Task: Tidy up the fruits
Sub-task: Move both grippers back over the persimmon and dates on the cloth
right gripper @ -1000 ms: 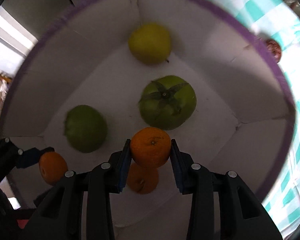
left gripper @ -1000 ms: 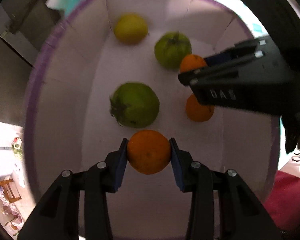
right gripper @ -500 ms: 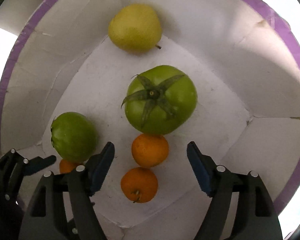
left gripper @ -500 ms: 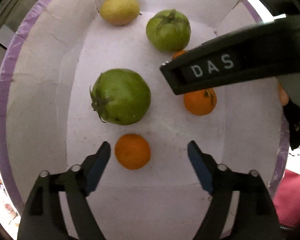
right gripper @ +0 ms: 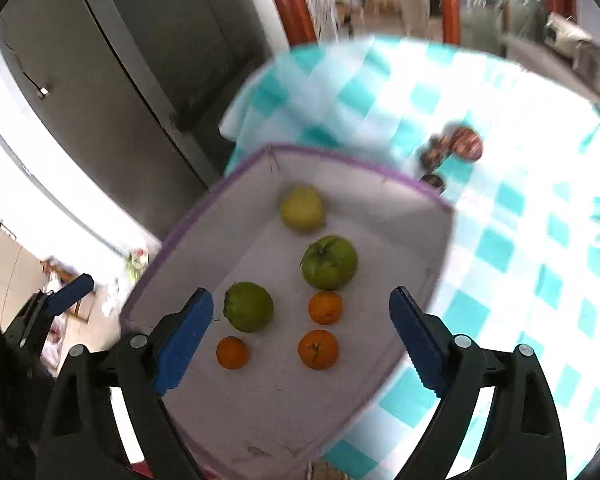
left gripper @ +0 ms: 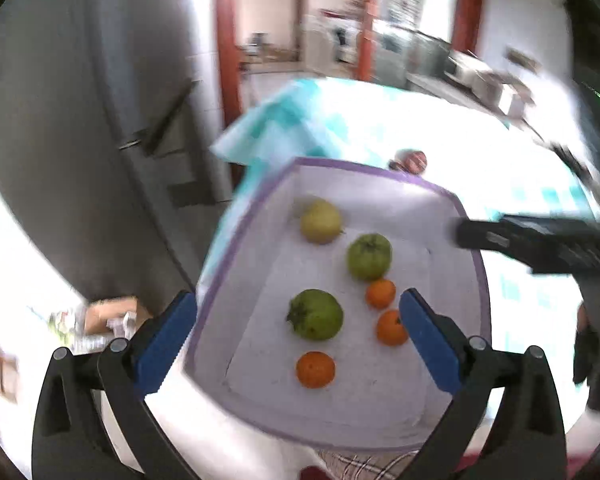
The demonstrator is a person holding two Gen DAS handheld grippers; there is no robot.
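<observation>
- Purple-rimmed white box (right gripper: 436, 200) holds three oranges (right gripper: 318, 349), two green tomatoes (right gripper: 329, 262), one yellow fruit (right gripper: 302, 208).
- Left gripper (left gripper: 298, 328) spread wide, empty.
- Right gripper (right gripper: 300, 330) likewise.

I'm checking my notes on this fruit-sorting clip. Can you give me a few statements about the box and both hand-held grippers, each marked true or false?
1. The box holds six fruits. True.
2. The left hand-held gripper grips an orange. False: it is open and holds nothing.
3. Three oranges lie in the box. True.
4. The right hand-held gripper is shut. False: it is open.
5. The box sits on a checked cloth. True.
</observation>
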